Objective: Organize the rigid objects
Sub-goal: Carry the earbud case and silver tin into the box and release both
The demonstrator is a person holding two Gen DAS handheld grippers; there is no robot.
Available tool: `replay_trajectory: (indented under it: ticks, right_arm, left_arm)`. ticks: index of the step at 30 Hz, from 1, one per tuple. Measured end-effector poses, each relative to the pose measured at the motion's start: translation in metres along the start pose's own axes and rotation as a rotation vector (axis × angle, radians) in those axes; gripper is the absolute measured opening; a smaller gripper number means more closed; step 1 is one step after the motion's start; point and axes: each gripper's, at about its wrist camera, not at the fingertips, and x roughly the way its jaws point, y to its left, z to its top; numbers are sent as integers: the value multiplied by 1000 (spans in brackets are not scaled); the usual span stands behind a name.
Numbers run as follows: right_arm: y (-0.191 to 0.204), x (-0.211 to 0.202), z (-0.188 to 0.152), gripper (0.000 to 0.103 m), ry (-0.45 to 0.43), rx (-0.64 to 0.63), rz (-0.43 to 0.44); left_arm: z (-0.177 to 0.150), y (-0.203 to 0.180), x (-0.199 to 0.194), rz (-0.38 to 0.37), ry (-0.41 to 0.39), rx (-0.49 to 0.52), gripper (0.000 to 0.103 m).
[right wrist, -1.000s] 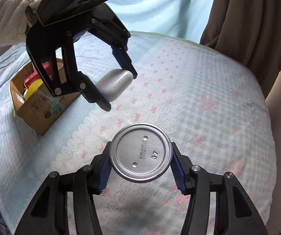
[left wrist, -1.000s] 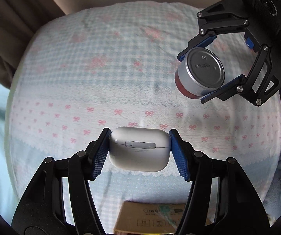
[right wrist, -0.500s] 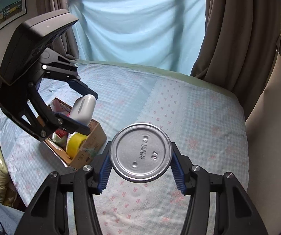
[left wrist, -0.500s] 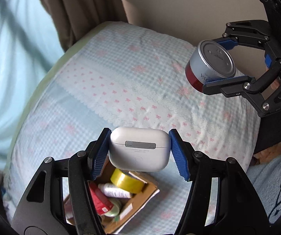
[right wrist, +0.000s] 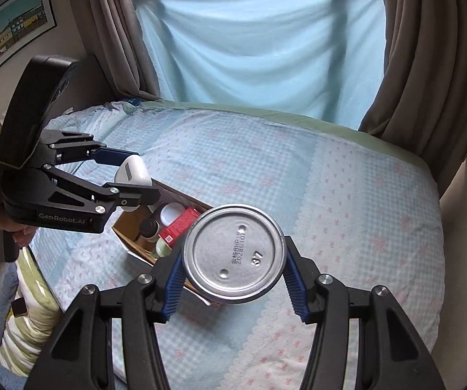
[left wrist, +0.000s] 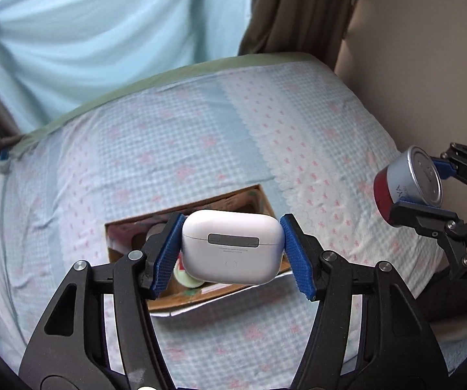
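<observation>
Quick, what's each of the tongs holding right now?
Left tongs: shut on the white plastic earbud case.
Right tongs: shut on the round silver metal can.

1. A cardboard box (left wrist: 252,195) is set on the bed (left wrist: 175,149), toward its 9 o'clock side as seen in the right wrist view.
2. An earbuds case (left wrist: 231,250) is held above the box by the left gripper (left wrist: 231,253).
3. A tin can (right wrist: 233,253) is clamped in the right gripper (right wrist: 233,279), at 3 o'clock of the case.
4. A curtain (right wrist: 265,52) is hung behind the bed, at 12 o'clock.
5. Several items are packed inside the box.
</observation>
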Motion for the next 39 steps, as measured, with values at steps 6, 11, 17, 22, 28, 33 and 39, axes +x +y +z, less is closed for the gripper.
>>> replay_trajectory:
  ticks: [6, 11, 17, 22, 28, 33, 39]
  right_arm:
    - [46, 27, 20, 50, 30, 95, -39]
    - [75, 59, 30, 50, 53, 216, -83]
    - [96, 105, 33, 50, 109, 342, -115]
    - [101, 148, 27, 50, 183, 387, -139]
    - [85, 197, 17, 50, 268, 439, -142]
    - [65, 236, 6, 50, 329, 455, -149]
    - [36, 277, -10, 50, 385, 484, -148]
  left_arm:
    - [-35, 63, 5, 57, 23, -85, 57]
    - [-57, 110, 21, 22, 60, -133, 57]
    - [-67, 141, 47, 19, 97, -94, 57]
    - [-74, 159, 78, 4, 135, -127, 57]
    - [-88, 166, 123, -17, 203, -186, 57]
    - [-99, 157, 161, -16, 254, -186, 57]
    - [-111, 147, 203, -9, 314, -178, 57]
